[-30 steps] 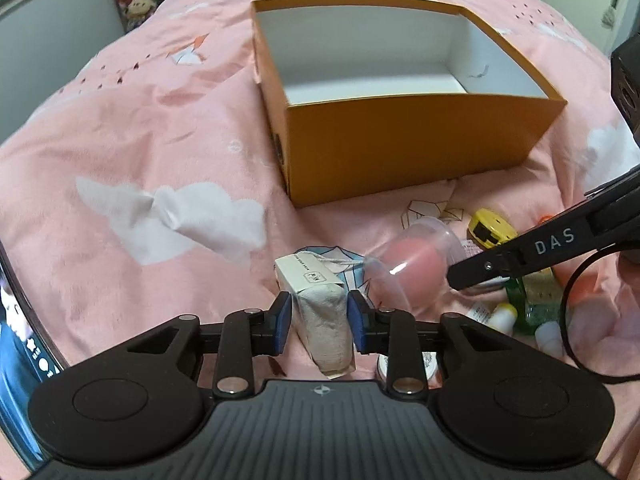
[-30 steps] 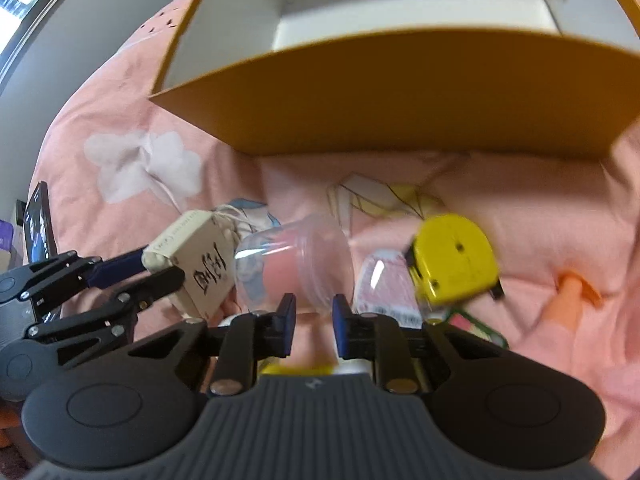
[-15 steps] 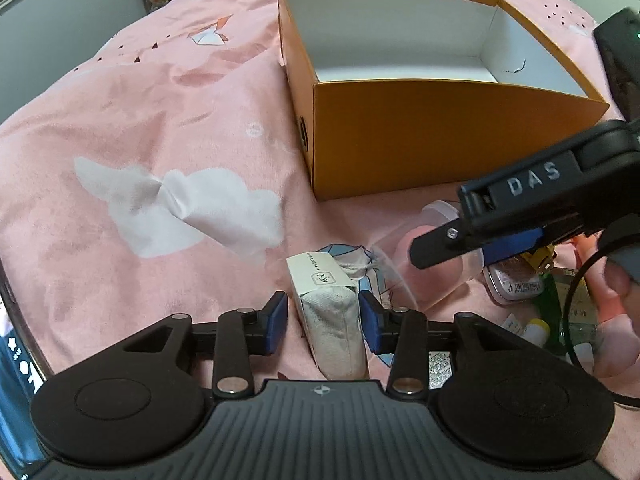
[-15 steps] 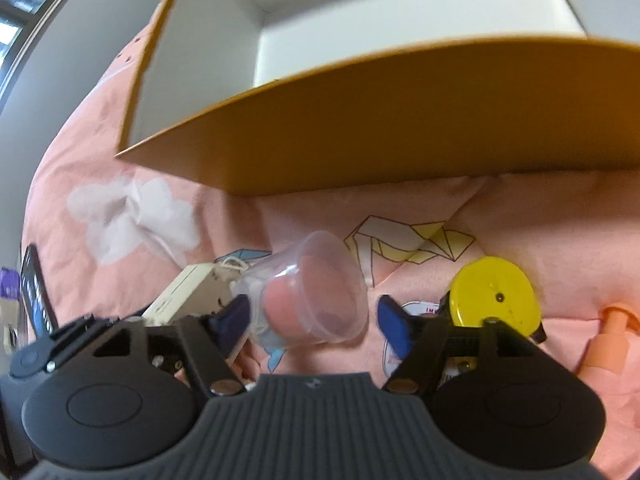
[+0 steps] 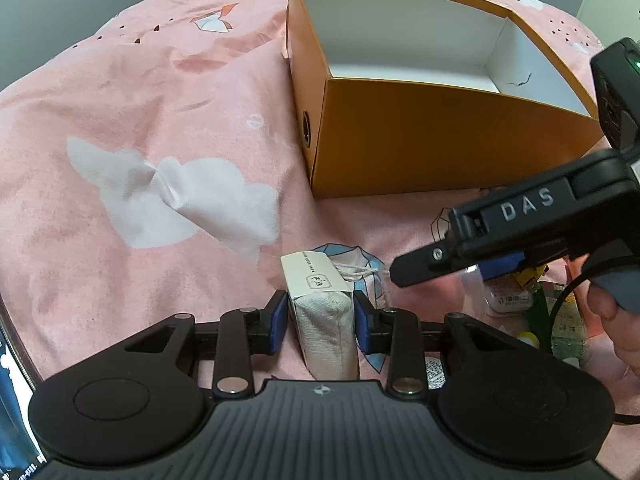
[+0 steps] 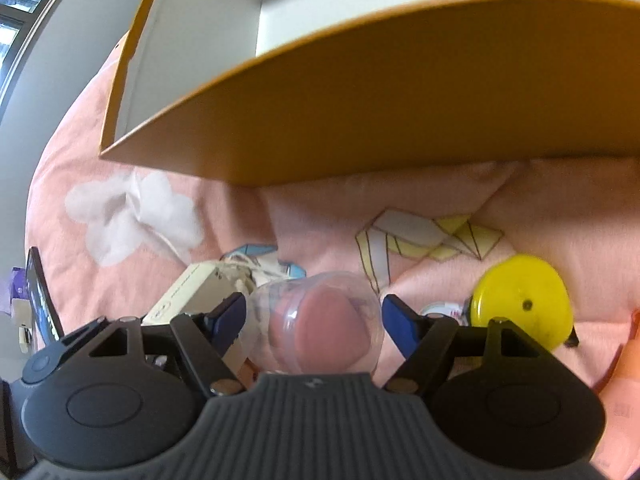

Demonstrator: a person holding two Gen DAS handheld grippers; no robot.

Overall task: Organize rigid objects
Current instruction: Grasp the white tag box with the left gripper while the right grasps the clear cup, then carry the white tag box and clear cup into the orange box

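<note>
As the left wrist view had it, the orange box (image 5: 440, 152) sat open and white-lined on the pink bedspread (image 5: 120, 120), and everything else lay on the near side of it. The left gripper (image 5: 321, 308) pointed steeply down in front of the box's left corner. Its jaws had just been closing, and its blue pads were clenched on a white packet (image 5: 320, 332) that stood on end between them, with the printed end facing the box. To the right, also on the near side of the box, the right gripper (image 5: 440, 272) reached in from the side with a hand (image 5: 612, 312) behind it. Under it lay a small clutter I could only partly make out, among it a green bottle (image 5: 568, 320).

From the right wrist view, the box's orange front wall filled the upper part. The right tool's jaws had just been opening and stood spread wide. A clear plastic capsule (image 6: 320, 320) with a pink sponge inside lay on the bedspread between the pads, on the near side of the box and well short of its wall. I could not see the pads pressing on it. A yellow tape measure (image 6: 520, 300) lay just to the right of the capsule, no nearer the box, and the white packet showed at the capsule's left.
</note>
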